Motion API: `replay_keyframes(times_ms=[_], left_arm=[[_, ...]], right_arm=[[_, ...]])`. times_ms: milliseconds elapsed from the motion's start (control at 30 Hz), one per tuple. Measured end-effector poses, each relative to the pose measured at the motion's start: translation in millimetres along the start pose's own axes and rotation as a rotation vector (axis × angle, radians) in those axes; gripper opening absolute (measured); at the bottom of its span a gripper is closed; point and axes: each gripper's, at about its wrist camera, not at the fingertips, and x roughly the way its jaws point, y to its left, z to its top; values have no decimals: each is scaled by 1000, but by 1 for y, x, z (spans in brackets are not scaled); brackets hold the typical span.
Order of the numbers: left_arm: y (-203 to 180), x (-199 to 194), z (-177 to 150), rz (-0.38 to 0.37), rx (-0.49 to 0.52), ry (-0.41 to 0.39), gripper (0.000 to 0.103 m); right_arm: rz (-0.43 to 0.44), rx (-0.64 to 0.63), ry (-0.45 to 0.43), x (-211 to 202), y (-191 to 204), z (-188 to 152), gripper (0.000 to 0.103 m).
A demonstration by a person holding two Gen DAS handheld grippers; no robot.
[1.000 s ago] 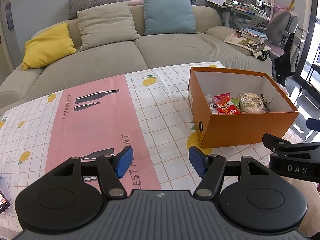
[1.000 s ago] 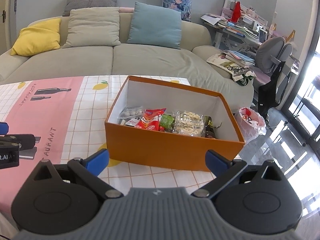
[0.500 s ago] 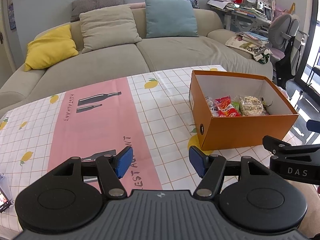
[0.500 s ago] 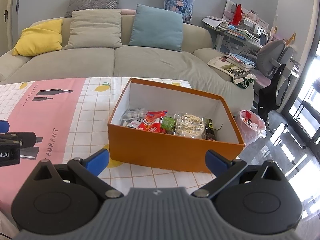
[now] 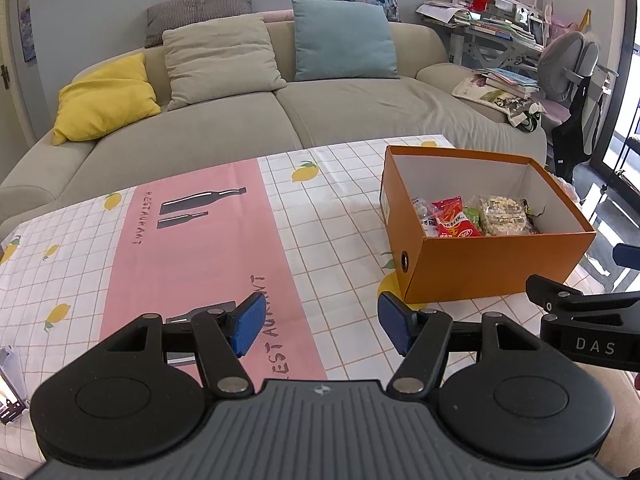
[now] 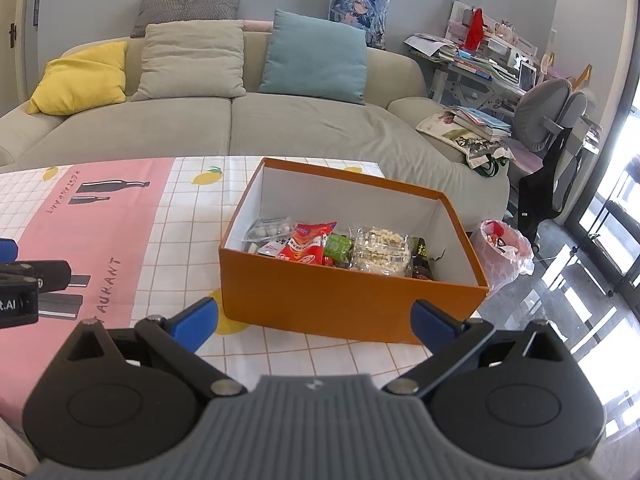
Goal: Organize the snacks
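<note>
An orange cardboard box (image 6: 344,304) (image 5: 492,264) stands on the table's right end. Inside lie several snack packs: a red bag (image 6: 310,244) (image 5: 454,220), a green pack (image 6: 338,248), a clear tray of pale puffs (image 6: 380,250) (image 5: 502,214) and a clear pack of white balls (image 6: 268,230). My left gripper (image 5: 320,326) hovers open over the tablecloth, left of the box, with nothing between its blue pads. My right gripper (image 6: 316,322) is open wide in front of the box's near wall, empty. Each gripper's tip shows at the edge of the other's view.
A checked tablecloth (image 5: 192,240) with a pink stripe and lemons covers the table. A beige sofa (image 5: 248,120) with cushions stands behind it. A bin with a pink bag (image 6: 504,252), a grey chair (image 6: 556,120) and a cluttered desk are to the right. A phone-like object (image 5: 10,392) lies at the table's left edge.
Both views shifted slightly, so the box and table sit a little lower in frame than a second ago. Both grippers stay open and empty.
</note>
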Motion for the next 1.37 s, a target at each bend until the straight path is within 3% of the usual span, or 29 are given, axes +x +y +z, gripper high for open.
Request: replay_keyframes(times_ms=[1367], left_arm=[[-3, -2, 0, 26, 0, -7, 76]], right_arm=[[12, 5, 29, 4, -3, -5, 100]])
